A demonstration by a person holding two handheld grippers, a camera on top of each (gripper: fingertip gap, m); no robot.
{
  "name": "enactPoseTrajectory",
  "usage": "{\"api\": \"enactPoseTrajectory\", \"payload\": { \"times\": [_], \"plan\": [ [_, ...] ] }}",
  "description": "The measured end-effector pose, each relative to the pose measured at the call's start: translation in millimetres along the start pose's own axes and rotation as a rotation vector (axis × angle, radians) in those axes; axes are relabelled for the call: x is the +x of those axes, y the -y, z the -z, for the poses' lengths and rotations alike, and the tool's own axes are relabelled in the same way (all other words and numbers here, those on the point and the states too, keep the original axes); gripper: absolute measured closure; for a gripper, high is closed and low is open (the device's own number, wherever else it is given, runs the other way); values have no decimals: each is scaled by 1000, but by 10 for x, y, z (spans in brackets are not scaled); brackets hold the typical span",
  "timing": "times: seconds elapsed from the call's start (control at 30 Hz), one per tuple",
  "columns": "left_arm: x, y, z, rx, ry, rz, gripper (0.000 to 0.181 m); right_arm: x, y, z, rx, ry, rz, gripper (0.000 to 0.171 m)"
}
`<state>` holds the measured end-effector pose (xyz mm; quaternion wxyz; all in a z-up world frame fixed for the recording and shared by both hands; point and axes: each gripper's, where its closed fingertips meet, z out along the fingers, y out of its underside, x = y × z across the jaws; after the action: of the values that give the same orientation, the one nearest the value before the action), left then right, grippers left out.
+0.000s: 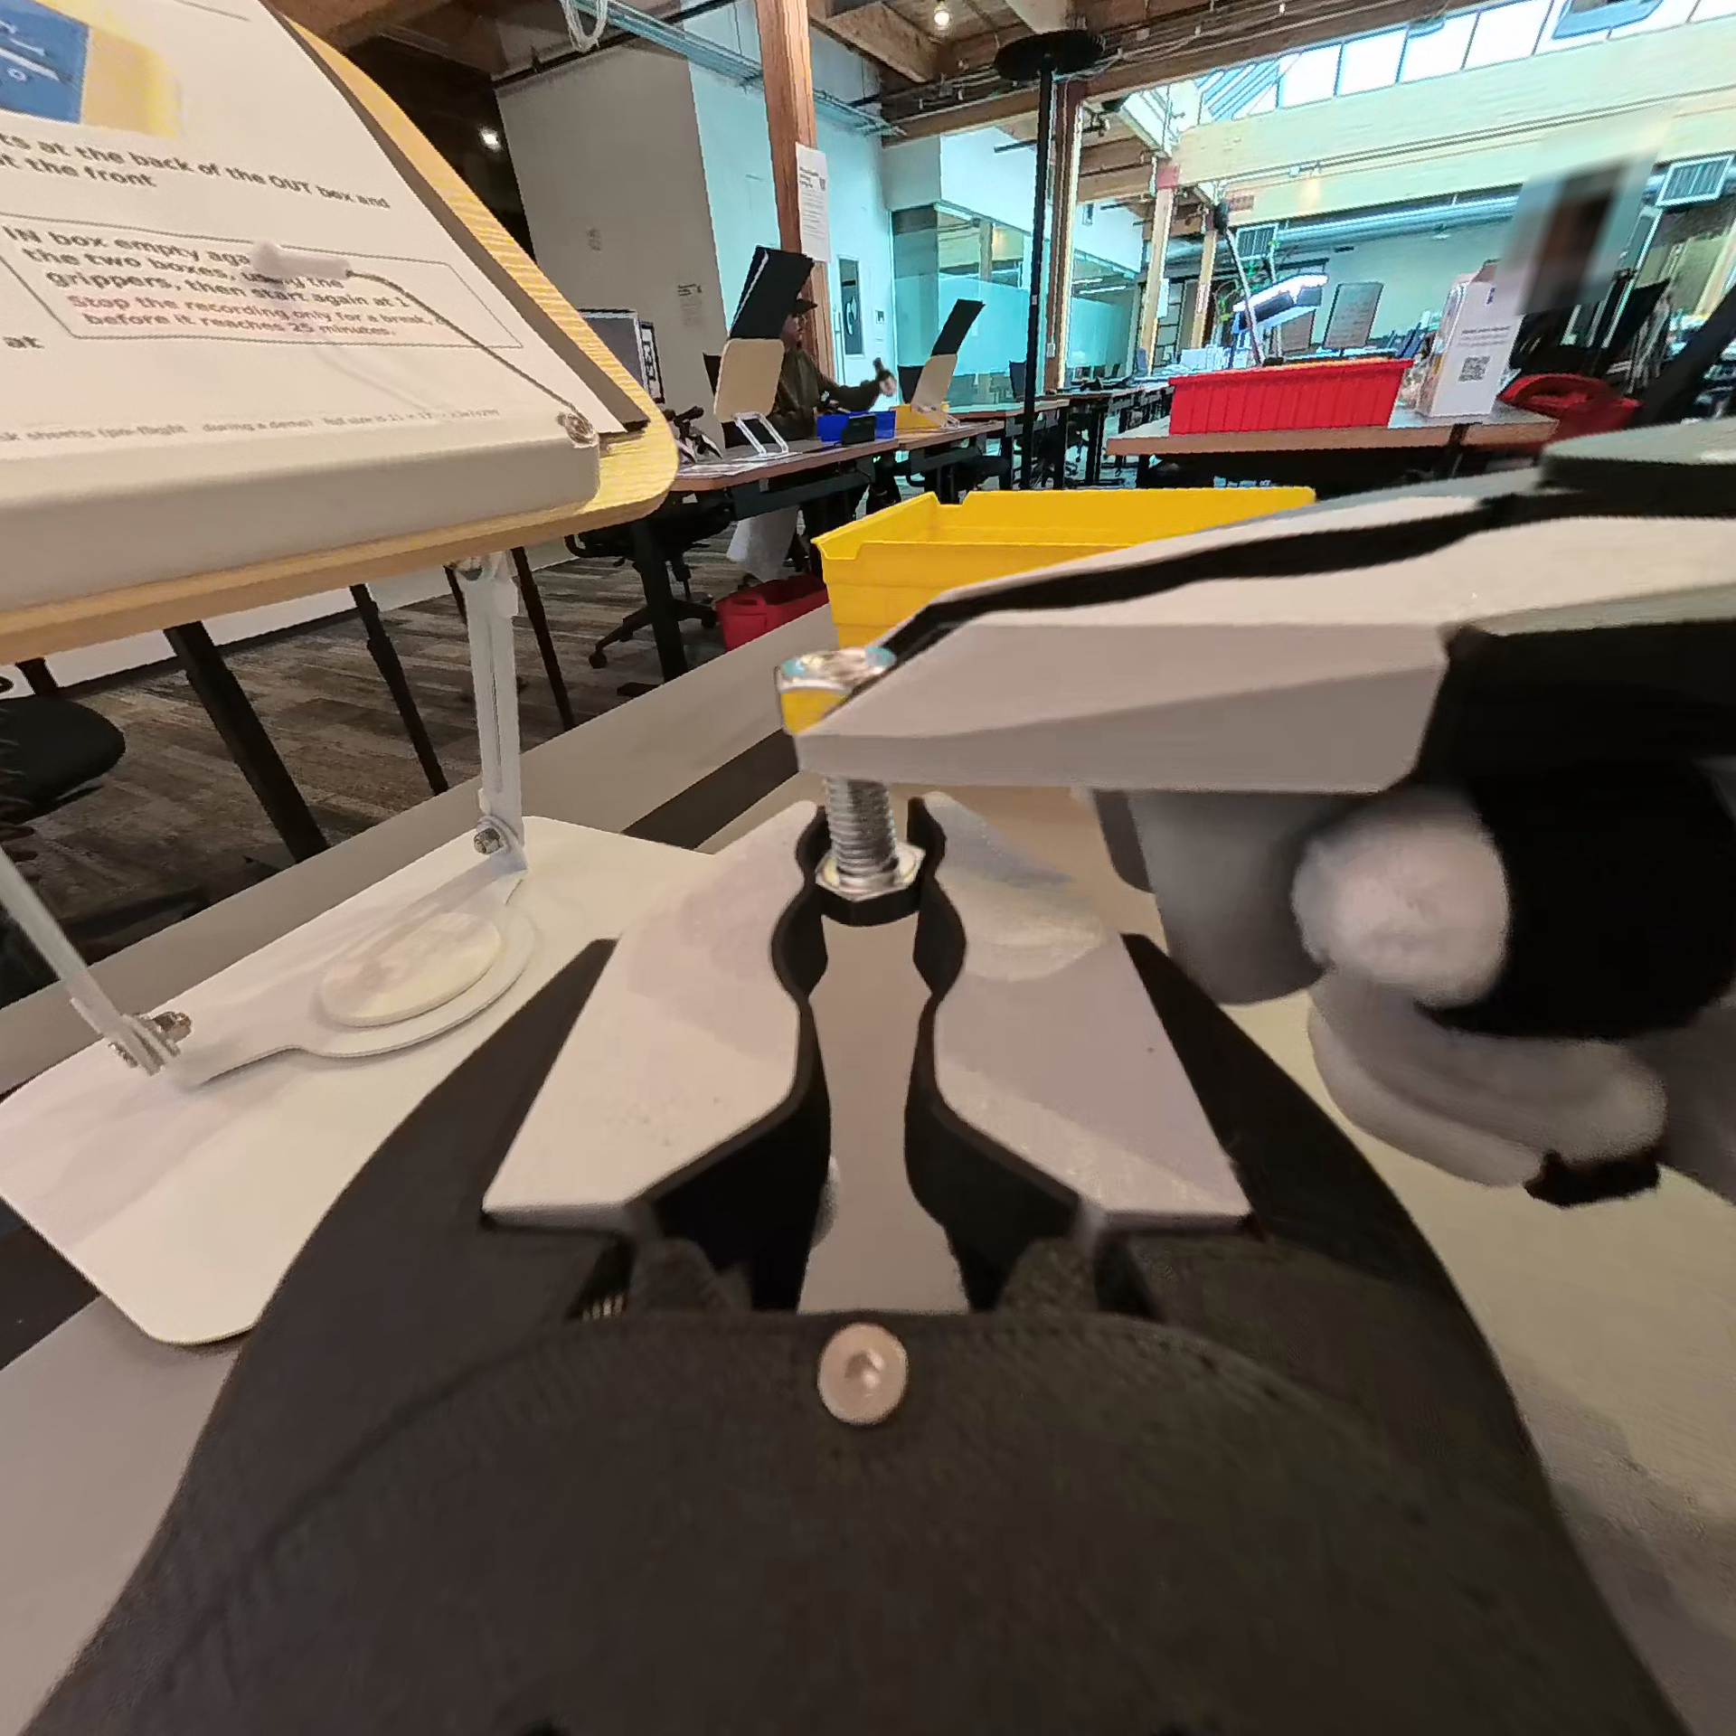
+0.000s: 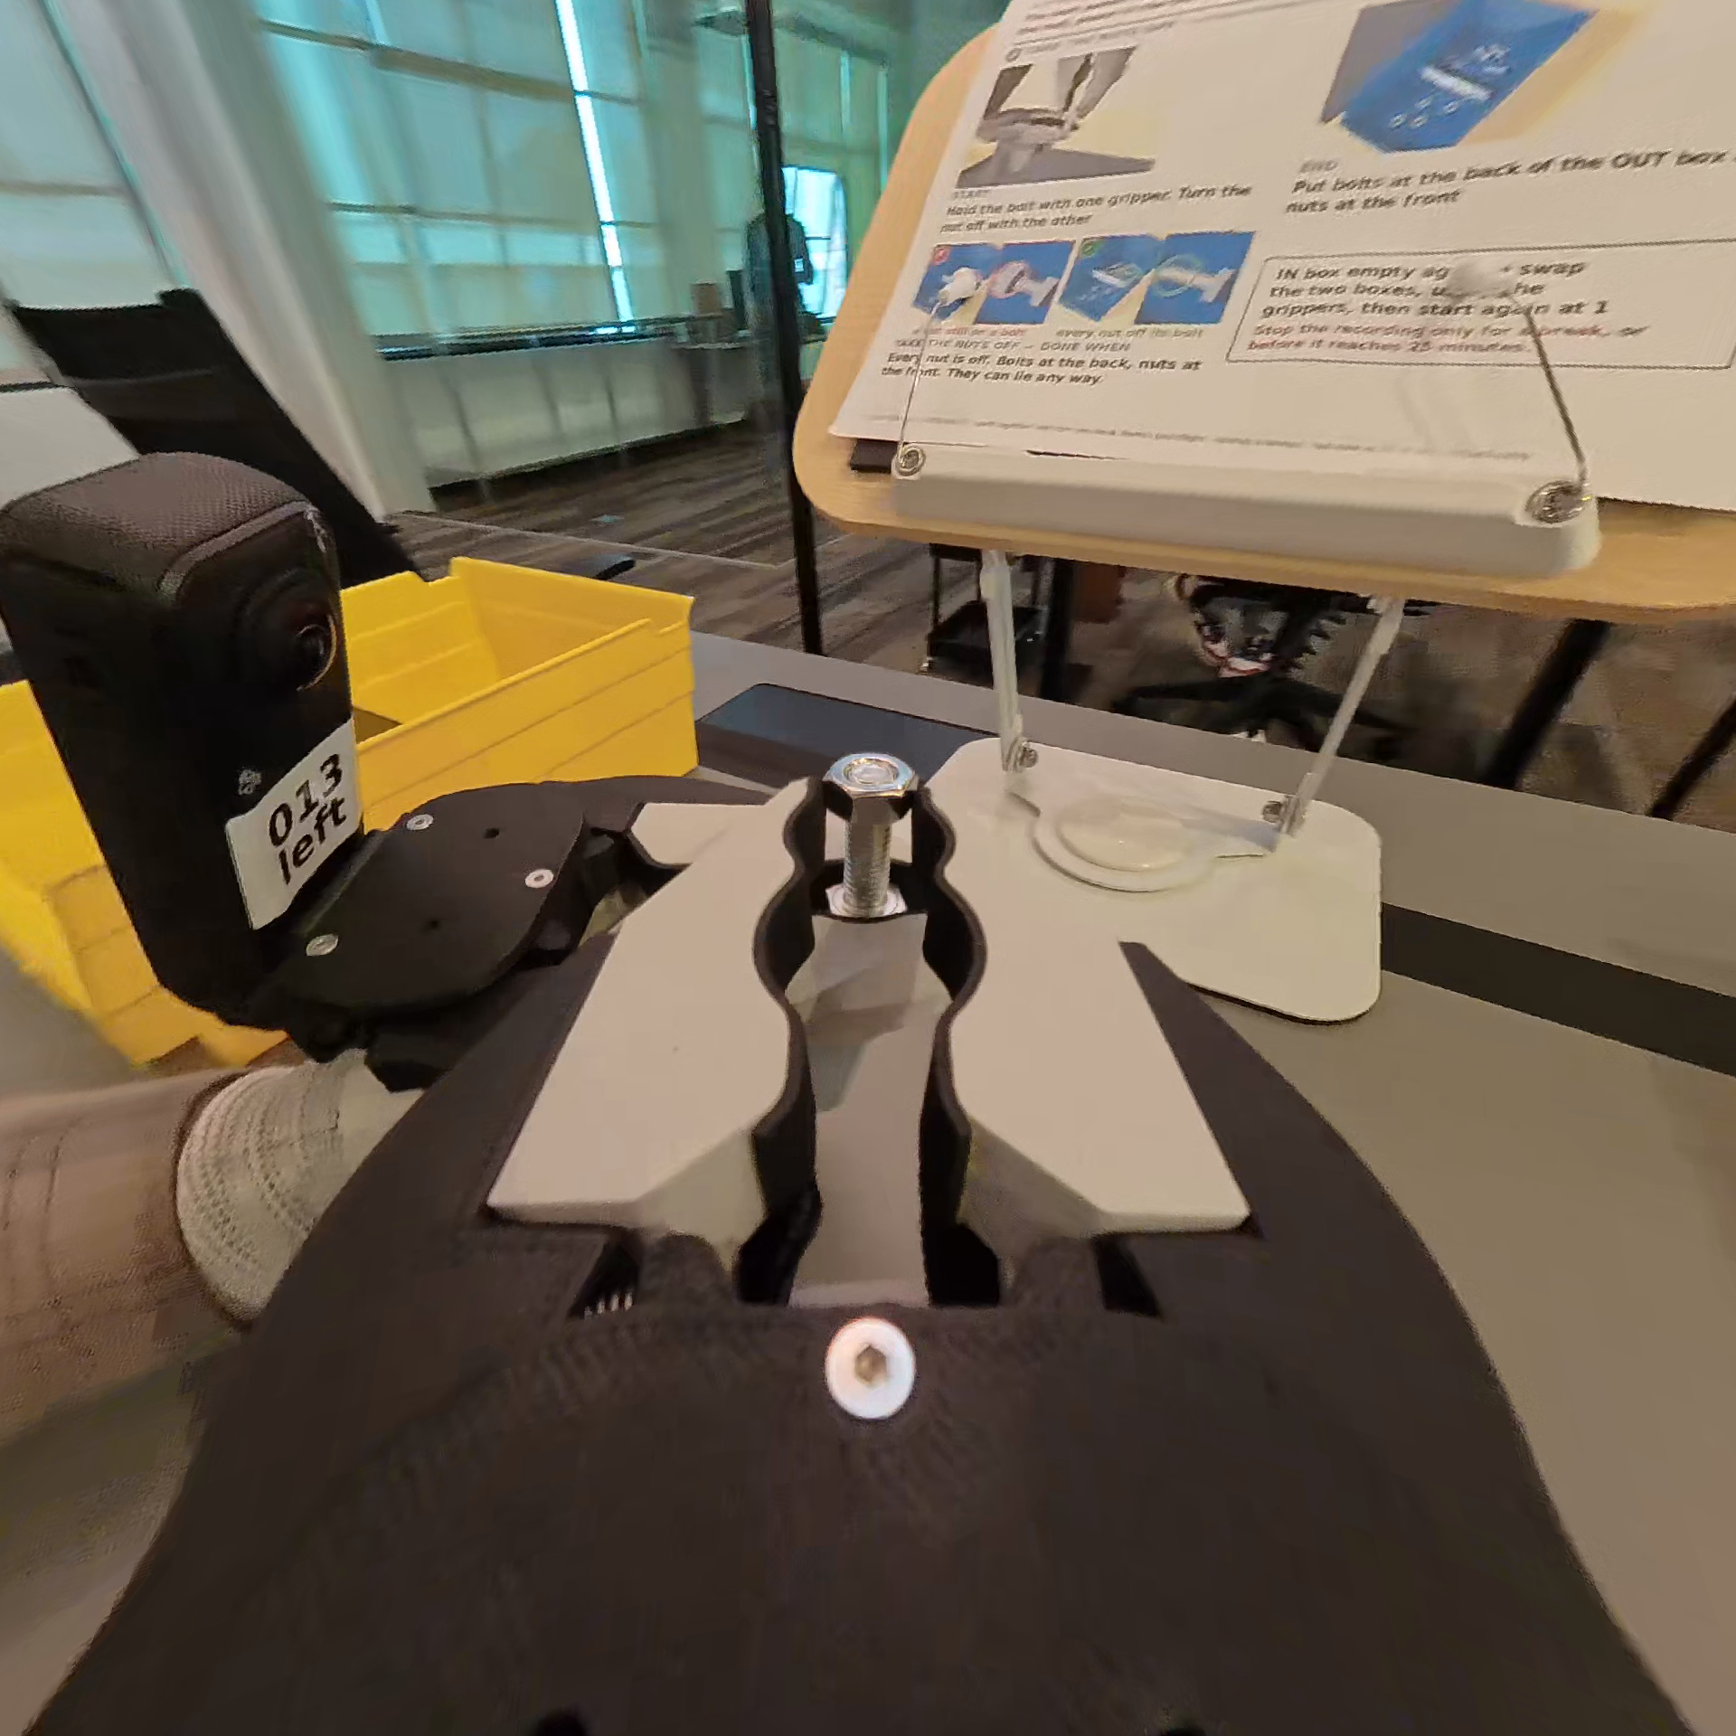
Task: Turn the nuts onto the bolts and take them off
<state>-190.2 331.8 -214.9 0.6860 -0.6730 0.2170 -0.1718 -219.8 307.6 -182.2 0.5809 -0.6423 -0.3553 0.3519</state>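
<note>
A silver bolt (image 1: 857,827) stands upright between the two grippers, above the grey table (image 1: 1503,1409). My left gripper (image 1: 869,869) is shut on the hex nut (image 1: 869,878) at the lower end of the thread. My right gripper (image 1: 841,714) comes in from the right and is shut on the bolt's hex head (image 1: 831,669). In the right wrist view my right gripper (image 2: 869,798) clamps the head (image 2: 869,780). The thread (image 2: 869,864) runs down to the nut (image 2: 864,904). The left gripper's fingers are mostly hidden there.
A yellow bin (image 1: 986,554) (image 2: 526,676) stands on the table just behind the grippers. A white document stand (image 1: 376,986) (image 2: 1221,892) holding an instruction sheet (image 2: 1315,282) is close by. A gloved hand (image 1: 1409,921) holds the right gripper. The left gripper's camera (image 2: 188,714) rises at the left. My right fingertips sit around 4 cm from my left ones.
</note>
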Motion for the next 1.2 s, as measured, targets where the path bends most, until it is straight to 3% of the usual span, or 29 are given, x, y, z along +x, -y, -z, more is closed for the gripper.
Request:
{"api": "enactPoseTrajectory", "payload": {
  "times": [0.13, 0.3, 0.47, 0.73, 0.97, 1.2],
  "plan": [
    [-2, 5, 11, 4, -3, 1, 167, -14, 9, -1, 3, -39, 9, 155],
    [52, 0, 3, -1, -21, -29, 167, 0, 85, 130, -11, 80, 37, 122],
    [68, 9, 9, 6, -35, -29, 167, -101, 315, 273, -18, 506, -4, 138],
    [76, 31, 31, 27, -70, -2, 167, -110, 257, 259, -25, 1000, 134, 130],
    [85, 34, 36, 30, -89, 11, 167, -146, 147, 243, -56, 1277, 120, 138],
    [84, 36, 38, 32, -97, 21, 167, -104, 82, 186, -71, 1412, 116, 145]
  ]
}}
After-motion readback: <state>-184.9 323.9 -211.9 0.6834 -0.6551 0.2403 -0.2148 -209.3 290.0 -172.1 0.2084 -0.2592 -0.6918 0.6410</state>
